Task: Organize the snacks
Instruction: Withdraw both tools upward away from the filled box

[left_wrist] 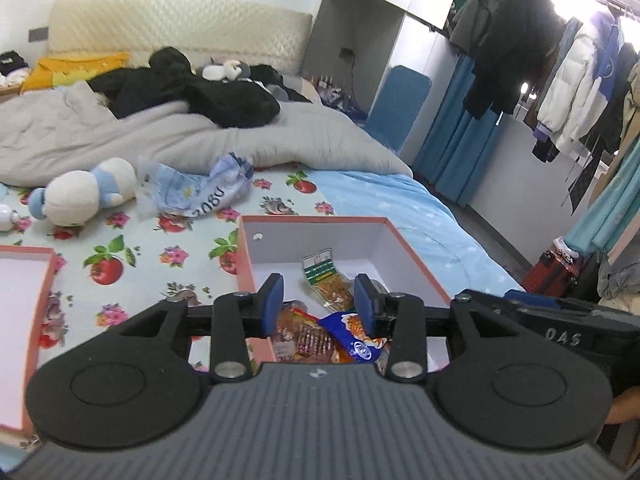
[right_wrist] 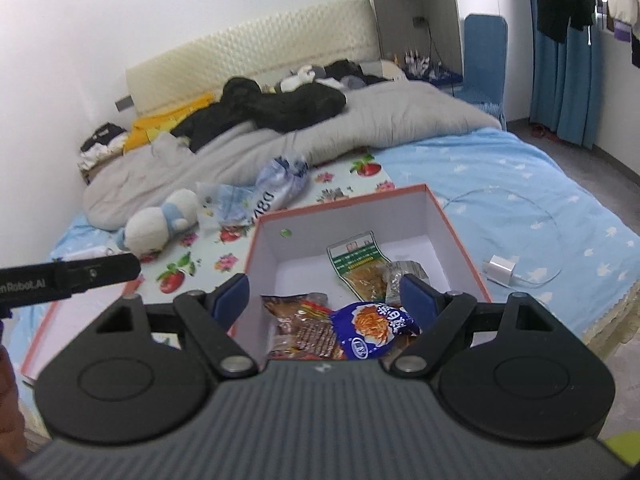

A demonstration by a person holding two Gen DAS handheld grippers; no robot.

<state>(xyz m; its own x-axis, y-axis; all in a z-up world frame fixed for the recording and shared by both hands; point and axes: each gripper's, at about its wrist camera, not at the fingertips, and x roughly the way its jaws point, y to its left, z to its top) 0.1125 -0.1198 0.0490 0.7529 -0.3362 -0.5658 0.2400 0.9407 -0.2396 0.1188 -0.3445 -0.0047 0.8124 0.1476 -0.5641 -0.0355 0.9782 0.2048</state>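
Blue-padded fingers [right_wrist: 414, 300] over rectangular box [right_wrist: 456, 224]

Home bedroom. Bed [right_wrist: 500, 184] fills view, quilted cream headboard [right_wrist: 256, 48] at 12 o'clock, rumpled grey duvet [left_wrist: 100, 136], plush toy [left_wrist: 80, 196] at 9 o'clock on floral sheet [left_wrist: 132, 256]. Coats on hanging rail [left_wrist: 568, 60] at 2 o'clock, blue curtains [right_wrist: 572, 88] beyond.

Left gripper [left_wrist: 319, 304] hung level, jaws parted, nothing between blue pads [left_wrist: 275, 302]. Right gripper [right_wrist: 323, 297] alongside, jaws spread wider, likewise empty. Both pointed forward, slightly downward.
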